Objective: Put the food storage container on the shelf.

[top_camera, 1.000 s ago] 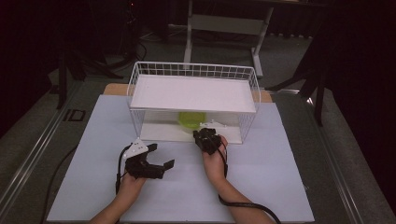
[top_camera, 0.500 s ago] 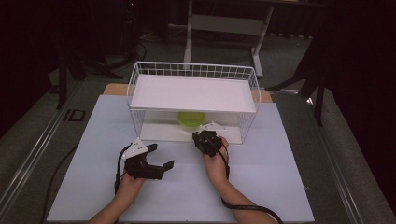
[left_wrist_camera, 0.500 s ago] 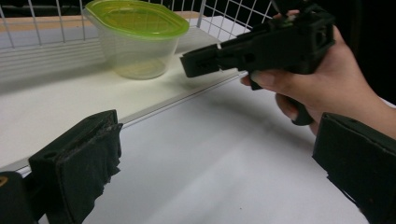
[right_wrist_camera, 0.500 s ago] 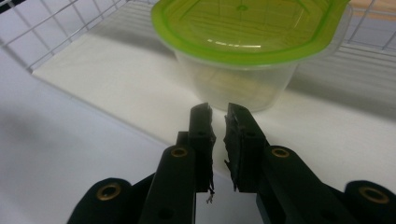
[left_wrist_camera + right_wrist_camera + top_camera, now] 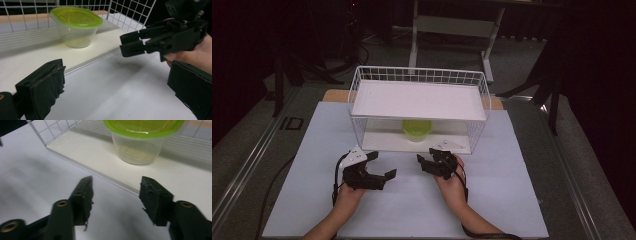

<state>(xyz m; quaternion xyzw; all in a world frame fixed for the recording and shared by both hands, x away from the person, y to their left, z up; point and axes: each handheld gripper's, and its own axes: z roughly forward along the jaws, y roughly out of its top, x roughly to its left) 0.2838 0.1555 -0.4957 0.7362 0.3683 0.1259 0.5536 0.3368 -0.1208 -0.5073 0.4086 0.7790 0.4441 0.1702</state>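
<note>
A clear tub with a green lid (image 5: pixel 416 129) stands on the lower shelf of a white wire rack (image 5: pixel 419 100). In front of the rack, over the white table mat, my left gripper (image 5: pixel 382 164) is held open with nothing between its jaws. To its right, my right gripper (image 5: pixel 427 156) points at the rack; its jaws have just been opening and nothing is between them. In the left gripper view my open left gripper (image 5: pixel 116 85) faces the tub (image 5: pixel 75 25), with the right gripper (image 5: pixel 162 40) at the upper right. My right gripper (image 5: pixel 117 195) shows the tub (image 5: pixel 142 142) just ahead on the shelf.
The rack's top shelf is bare and overhangs the tub. Wire walls (image 5: pixel 130 12) close the rack's sides and back; its front is open. The white mat (image 5: pixel 512 200) covers the table around both hands. A metal stand (image 5: pixel 452 30) is on the floor behind.
My right gripper has drawn back a little from the rack's front edge toward the person, and its jaws have gone from shut to open. The left gripper has stayed put.
</note>
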